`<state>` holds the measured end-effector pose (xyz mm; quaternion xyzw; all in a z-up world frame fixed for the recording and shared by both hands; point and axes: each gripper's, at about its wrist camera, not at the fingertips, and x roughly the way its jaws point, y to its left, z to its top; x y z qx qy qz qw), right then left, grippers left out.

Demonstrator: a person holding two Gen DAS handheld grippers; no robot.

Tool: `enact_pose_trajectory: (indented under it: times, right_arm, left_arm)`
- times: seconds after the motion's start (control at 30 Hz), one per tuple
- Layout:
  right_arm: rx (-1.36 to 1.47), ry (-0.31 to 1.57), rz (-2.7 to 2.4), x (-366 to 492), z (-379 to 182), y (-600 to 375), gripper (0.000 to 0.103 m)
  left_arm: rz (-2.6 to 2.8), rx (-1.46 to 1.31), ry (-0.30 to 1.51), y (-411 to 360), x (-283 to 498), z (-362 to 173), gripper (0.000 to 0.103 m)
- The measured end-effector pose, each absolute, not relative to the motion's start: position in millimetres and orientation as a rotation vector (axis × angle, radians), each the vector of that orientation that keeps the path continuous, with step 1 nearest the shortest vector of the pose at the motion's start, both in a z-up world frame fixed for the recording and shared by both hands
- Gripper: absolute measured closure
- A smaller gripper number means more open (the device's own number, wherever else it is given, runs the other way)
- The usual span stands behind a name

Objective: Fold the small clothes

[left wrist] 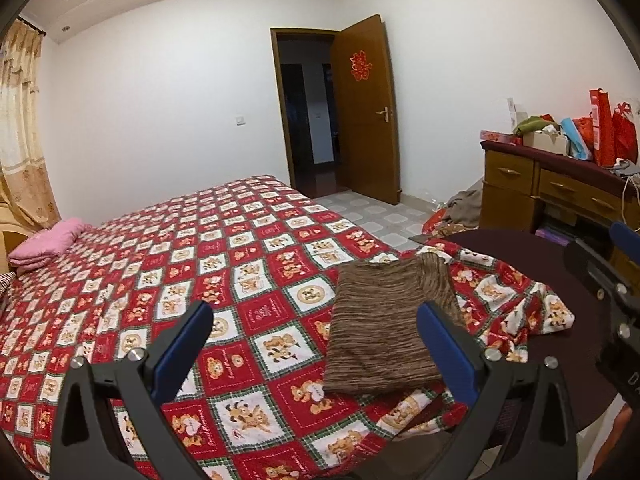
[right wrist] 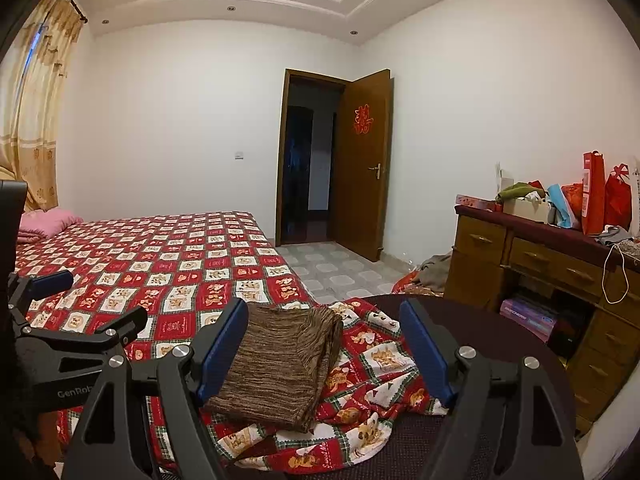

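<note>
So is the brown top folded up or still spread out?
Folded. The brown top lies on the bedspread as a neat rectangle with layered edges along one side, and neither gripper touches it.

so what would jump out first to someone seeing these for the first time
The red and white bear-print bedspread fills the left and middle of both views, with a folded brown knit garment lying flat near the bed's near right corner. Both grippers hang open above it, the left gripper and right gripper, neither touching the cloth. Behind, a wooden door stands open, bearing a red paper decoration.
</note>
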<state>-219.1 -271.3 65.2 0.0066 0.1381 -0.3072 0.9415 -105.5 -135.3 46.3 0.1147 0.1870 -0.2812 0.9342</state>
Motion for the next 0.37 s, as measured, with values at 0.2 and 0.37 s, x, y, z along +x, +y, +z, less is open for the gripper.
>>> enact_pose_trajectory:
  times: [0.2, 0.37]
  right_arm:
    - [0.025, 0.293, -0.621, -218.1, 63.2, -273.5, 0.024]
    - [0.035, 0.301, -0.627, -217.0, 61.6, -278.0, 0.024]
  left_arm:
    - [-0.560, 0.267, 0.368, -137.7, -104.8, 42.7, 0.000]
    - [-0.564, 0.256, 0.401, -136.7, -98.6, 42.1, 0.000]
